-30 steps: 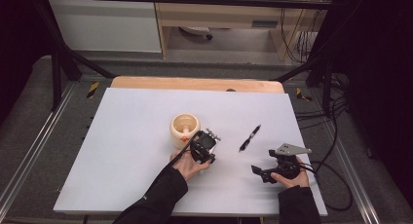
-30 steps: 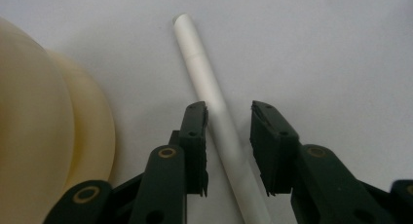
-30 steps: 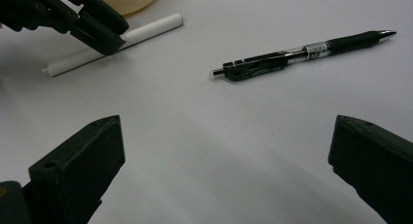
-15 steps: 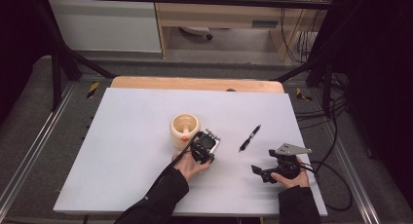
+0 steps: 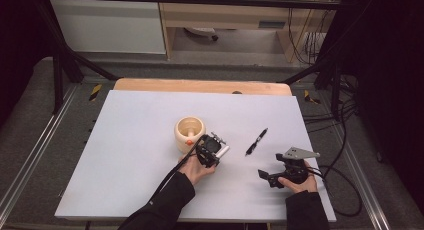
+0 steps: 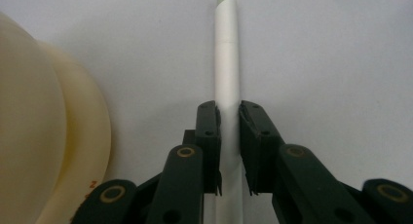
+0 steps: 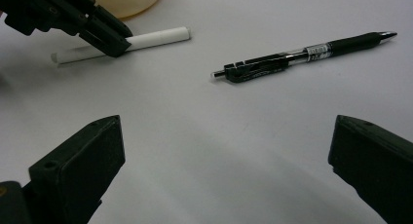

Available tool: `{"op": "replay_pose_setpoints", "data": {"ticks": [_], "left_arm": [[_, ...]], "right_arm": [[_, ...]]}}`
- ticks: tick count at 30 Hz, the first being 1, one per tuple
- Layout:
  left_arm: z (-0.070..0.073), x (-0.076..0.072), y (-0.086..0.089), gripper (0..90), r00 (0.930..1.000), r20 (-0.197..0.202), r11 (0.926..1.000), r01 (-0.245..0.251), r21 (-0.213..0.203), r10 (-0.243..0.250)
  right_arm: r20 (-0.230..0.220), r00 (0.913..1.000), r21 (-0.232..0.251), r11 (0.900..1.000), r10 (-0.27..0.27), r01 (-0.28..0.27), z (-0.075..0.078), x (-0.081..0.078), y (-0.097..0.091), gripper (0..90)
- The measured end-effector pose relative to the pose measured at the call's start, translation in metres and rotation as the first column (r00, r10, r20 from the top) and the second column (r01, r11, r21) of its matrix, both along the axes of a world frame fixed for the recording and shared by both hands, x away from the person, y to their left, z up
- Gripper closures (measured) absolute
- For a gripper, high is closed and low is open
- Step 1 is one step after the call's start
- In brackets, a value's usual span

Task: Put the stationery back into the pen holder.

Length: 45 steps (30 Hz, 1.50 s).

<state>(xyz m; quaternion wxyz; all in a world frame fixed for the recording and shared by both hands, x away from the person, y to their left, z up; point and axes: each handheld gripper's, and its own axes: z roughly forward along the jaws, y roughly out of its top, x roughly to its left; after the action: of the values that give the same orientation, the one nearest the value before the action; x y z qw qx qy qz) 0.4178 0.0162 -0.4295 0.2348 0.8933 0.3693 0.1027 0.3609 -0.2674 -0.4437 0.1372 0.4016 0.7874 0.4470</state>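
A white pen (image 6: 226, 68) lies on the white table, and my left gripper (image 6: 228, 136) is shut on its middle. In the high view the same white pen (image 5: 223, 151) pokes out to the right of the left gripper (image 5: 210, 151), just right of a cream cup (image 5: 189, 130). From the right gripper view I see the white pen (image 7: 156, 39) held low over the table by the left gripper (image 7: 114, 46). A black pen (image 5: 256, 141) (image 7: 302, 56) lies loose between the hands. My right gripper (image 5: 265, 176) (image 7: 226, 170) stands open with nothing between its jaws.
The cream cup (image 6: 44, 126) sits close on the left of my left jaws. A wooden board edge (image 5: 200, 86) runs along the table's far side. Cables (image 5: 340, 140) trail off the table's right side.
The left gripper has shifted slightly right and toward the person, away from the cup, with the white pen in it. The right gripper has not moved.
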Motion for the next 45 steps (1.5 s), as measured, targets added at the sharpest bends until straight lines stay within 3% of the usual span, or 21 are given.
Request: {"op": "replay_pose_setpoints", "data": {"ticks": [7,17,28,34,38,45], "left_arm": [[0.001,0.002,0.003,78.8,0.9996,-0.015,0.9997,0.024,-0.009,-0.025],[0.01,-0.004,0.007,78.8,0.9969,0.025,0.997,0.076,-0.015,-0.075],[0.027,-0.011,0.021,78.8,0.9942,0.077,0.9908,0.084,-0.106,-0.076],[0.035,-0.017,0.035,78.8,0.9939,0.089,0.982,0.08,-0.171,-0.065],[0.042,-0.023,0.047,78.7,0.9926,0.106,0.971,0.082,-0.225,-0.059],[0.055,-0.032,0.062,78.7,0.9883,0.145,0.9555,0.087,-0.282,-0.048]], "right_arm": [[-0.002,1.0,0.0,1.0,0.0,0.0,0.0,0.0,0.0,0.6],[-0.002,1.0,-0.003,1.0,0.001,-0.001,0.0,0.0,0.0,0.6],[-0.006,1.0,-0.006,1.0,0.0,0.0,-0.001,0.0,0.001,0.6],[-0.01,1.0,-0.01,1.0,-0.001,0.001,-0.001,0.0,0.001,0.6],[-0.006,1.0,-0.011,0.9999,0.001,-0.001,-0.001,0.0,0.001,0.6],[-0.008,1.0,-0.013,0.9999,0.001,-0.001,-0.002,0.0,0.002,0.6]]}}
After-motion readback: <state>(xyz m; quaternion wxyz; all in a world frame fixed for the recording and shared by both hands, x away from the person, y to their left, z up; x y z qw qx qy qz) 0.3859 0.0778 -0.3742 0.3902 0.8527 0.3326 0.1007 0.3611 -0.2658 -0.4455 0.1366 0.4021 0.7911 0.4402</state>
